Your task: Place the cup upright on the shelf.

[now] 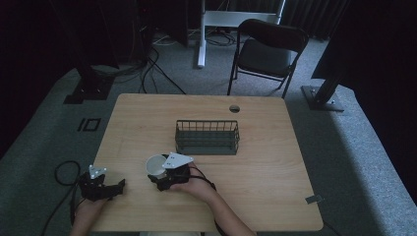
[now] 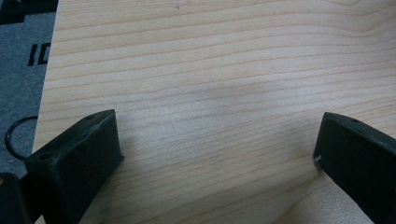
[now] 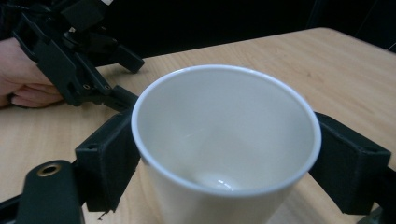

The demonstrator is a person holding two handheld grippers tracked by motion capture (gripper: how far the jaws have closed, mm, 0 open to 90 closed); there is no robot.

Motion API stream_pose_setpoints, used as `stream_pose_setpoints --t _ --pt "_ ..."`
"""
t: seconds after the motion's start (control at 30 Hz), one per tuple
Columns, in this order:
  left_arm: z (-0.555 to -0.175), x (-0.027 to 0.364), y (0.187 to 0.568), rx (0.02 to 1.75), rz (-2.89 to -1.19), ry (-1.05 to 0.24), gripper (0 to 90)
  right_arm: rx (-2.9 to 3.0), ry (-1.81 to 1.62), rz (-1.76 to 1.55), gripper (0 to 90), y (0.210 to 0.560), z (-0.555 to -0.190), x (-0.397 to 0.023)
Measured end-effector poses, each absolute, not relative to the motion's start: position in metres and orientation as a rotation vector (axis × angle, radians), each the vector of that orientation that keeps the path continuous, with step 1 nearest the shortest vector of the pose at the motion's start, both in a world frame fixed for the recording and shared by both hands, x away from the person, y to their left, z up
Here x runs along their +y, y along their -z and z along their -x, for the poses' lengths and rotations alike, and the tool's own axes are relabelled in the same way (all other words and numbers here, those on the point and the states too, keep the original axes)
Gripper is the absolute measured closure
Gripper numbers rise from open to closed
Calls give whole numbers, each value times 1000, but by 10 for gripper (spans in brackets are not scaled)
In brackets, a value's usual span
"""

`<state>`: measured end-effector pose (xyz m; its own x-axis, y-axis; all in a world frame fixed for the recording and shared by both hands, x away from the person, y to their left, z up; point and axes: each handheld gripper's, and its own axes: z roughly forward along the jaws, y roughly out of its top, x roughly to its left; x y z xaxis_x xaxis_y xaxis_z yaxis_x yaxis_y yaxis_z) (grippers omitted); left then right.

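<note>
White cup (image 3: 226, 149), upright, mouth open and empty, stands on the wooden desk (image 1: 255, 162) at about the 7 o'clock position from the desk's centre in the high view. Right claw (image 1: 158, 176): its two black jaws lie against opposite sides of the cup just under the rim, closed on it, as the right gripper view shows; the person's right hand (image 1: 194, 187) holds the tool from the 5 o'clock side, a grey three-cornered plate on top. Wire basket (image 1: 207, 137), dark and rectangular, sits near the desk's centre, at 1 o'clock from the cup and apart from it. Left claw (image 1: 118, 187): near the desk's 8 o'clock corner, at 9 o'clock from the cup; in the left gripper view its jaws stand wide apart with bare wood between them, holding nothing. Beyond the desk's 12 o'clock edge stands a black folding chair (image 1: 268, 51) on grey carpet.
</note>
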<state>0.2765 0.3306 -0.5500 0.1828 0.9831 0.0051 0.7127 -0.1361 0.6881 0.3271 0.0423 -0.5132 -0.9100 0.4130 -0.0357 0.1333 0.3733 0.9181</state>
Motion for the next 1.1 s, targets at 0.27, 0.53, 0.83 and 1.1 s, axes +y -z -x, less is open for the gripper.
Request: stream_pose_setpoints --t 0.27,0.53,0.83,1.1 --pt "-277 330 550 1588 -1911 -639 8 2381 -1548 -528 192 511 -328 44" --pt "-277 331 550 1587 -1912 -640 8 2360 -1556 -534 192 498 -331 39" --pt "-277 331 550 1587 -1913 -639 8 2330 -1563 -507 193 475 -336 30" --pt "-277 331 550 1588 -1913 -639 8 2284 -1575 -523 193 454 -342 23"
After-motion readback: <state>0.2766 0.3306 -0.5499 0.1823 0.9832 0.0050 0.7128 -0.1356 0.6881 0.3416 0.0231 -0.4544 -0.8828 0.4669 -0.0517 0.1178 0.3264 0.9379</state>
